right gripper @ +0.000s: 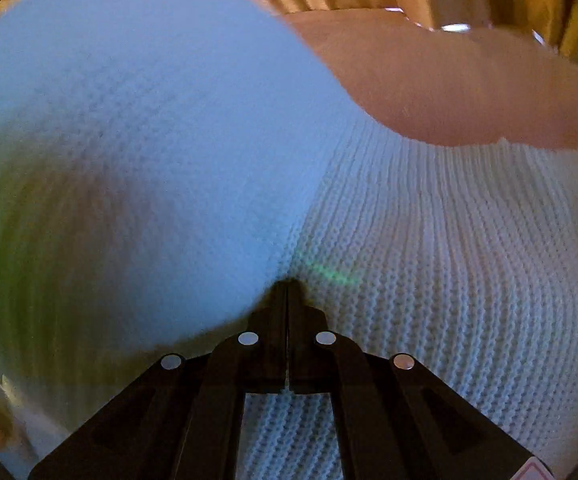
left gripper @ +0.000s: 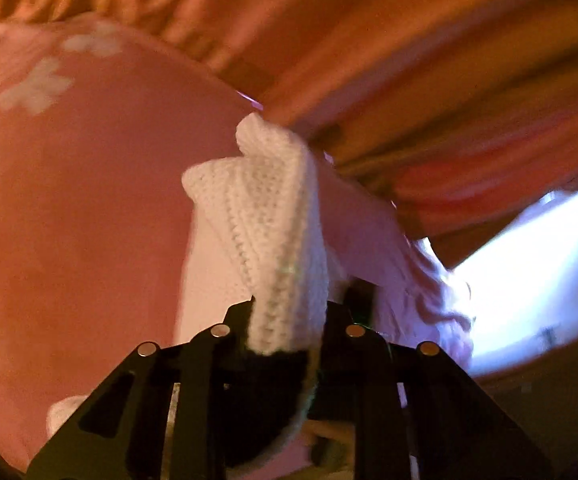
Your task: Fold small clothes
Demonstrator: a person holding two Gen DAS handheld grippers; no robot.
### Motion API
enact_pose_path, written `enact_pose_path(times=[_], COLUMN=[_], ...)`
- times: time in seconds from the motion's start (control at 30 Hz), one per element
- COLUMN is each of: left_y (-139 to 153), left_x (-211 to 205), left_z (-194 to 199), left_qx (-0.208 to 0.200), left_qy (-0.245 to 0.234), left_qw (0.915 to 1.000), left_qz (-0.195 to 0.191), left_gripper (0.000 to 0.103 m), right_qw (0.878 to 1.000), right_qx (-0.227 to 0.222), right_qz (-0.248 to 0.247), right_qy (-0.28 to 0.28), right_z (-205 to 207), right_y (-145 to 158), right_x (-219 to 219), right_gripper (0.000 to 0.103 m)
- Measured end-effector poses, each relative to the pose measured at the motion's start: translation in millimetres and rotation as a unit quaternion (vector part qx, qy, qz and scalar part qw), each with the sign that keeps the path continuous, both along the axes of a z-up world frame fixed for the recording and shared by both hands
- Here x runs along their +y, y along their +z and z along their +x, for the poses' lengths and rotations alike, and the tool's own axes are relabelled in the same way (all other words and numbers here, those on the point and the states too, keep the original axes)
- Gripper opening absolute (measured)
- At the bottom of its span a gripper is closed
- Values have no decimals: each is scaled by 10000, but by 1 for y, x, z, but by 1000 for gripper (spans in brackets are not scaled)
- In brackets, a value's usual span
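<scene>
A white knitted garment (left gripper: 261,208) rises bunched from my left gripper (left gripper: 289,312). A thick strip of it runs down between the two black fingers, which are shut on it. In the right wrist view the same white knit (right gripper: 429,260) fills almost the whole picture. Its ribbed part lies flat to the right, and a blurred raised fold (right gripper: 129,140) stands to the left. My right gripper (right gripper: 287,286) is shut, pad against pad. Its tips touch the knit at the crease between fold and ribbing. Whether any yarn is pinched there I cannot tell.
A pink sheet (left gripper: 89,200) with white flower prints lies under the garment, and it also shows in the right wrist view (right gripper: 449,88). Orange draped fabric (left gripper: 409,60) hangs behind. A pale pink ruffled cloth (left gripper: 429,300) lies right of the left gripper, beside a bright glare (left gripper: 537,272).
</scene>
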State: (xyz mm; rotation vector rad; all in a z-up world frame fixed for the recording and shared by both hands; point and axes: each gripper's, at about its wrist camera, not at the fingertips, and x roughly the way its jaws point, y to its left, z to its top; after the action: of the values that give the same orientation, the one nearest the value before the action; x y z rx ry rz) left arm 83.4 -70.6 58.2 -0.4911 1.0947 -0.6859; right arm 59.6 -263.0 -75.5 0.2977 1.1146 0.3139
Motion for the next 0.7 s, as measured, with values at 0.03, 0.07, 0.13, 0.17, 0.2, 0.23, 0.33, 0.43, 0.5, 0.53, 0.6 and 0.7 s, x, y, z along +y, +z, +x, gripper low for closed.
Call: enact_pose_path(times=[0.03, 0.07, 0.13, 0.17, 0.2, 0.23, 0.33, 0.43, 0.5, 0.53, 0.6, 0.7], left_y=[1, 0, -4, -4, -4, -5, -18, -42, -63, -77, -94, -77], left_x=[-15, -33, -67, -78, -90, -108, -149, -193, -222, -235, -249, -247], left_z=[-4, -8, -13, -16, -19, -24, -36, -42, -48, -52, -57, -76], left_qx=[-24, -15, 76, 72, 43, 10, 115, 75, 40, 45, 85, -318], left_qy=[-73, -148, -289, -310, -328, -329, -246, -113, -115, -87, -15, 7], left_qw=[10000, 9998, 9994, 9993, 9991, 9987, 9974, 9931, 9863, 9820, 9784, 9814], left_qz=[63, 132, 159, 209, 277, 392, 661, 1164, 1646, 1886, 2065, 1893], left_gripper=[20, 20, 20, 20, 20, 20, 20, 20, 27, 30, 38, 58], right_qw=[9996, 9987, 9973, 9975, 9971, 9950, 9853, 9754, 9715, 9706, 9696, 9702], right_qx=[50, 127, 147, 60, -31, -147, -354, -402, -415, -410, -444, -612], right_qz=[253, 474, 576, 396, 192, 7, -216, 14, 16, -34, -129, -194], right_qy=[-62, -130, -430, -586, -737, -988, -1658, -2168, -2332, -2372, -2402, -2334], right_z=[-1, -4, -16, -25, -33, -47, -87, -120, -134, -141, -147, -157], right_y=[-1, 0, 11, 20, 28, 39, 60, 66, 66, 66, 64, 71], right_x=[-9, -19, -46, -61, -75, -97, -157, -208, -227, -234, -235, -239], right_gripper=[0, 0, 0, 4, 10, 10, 11, 13, 14, 16, 28, 34])
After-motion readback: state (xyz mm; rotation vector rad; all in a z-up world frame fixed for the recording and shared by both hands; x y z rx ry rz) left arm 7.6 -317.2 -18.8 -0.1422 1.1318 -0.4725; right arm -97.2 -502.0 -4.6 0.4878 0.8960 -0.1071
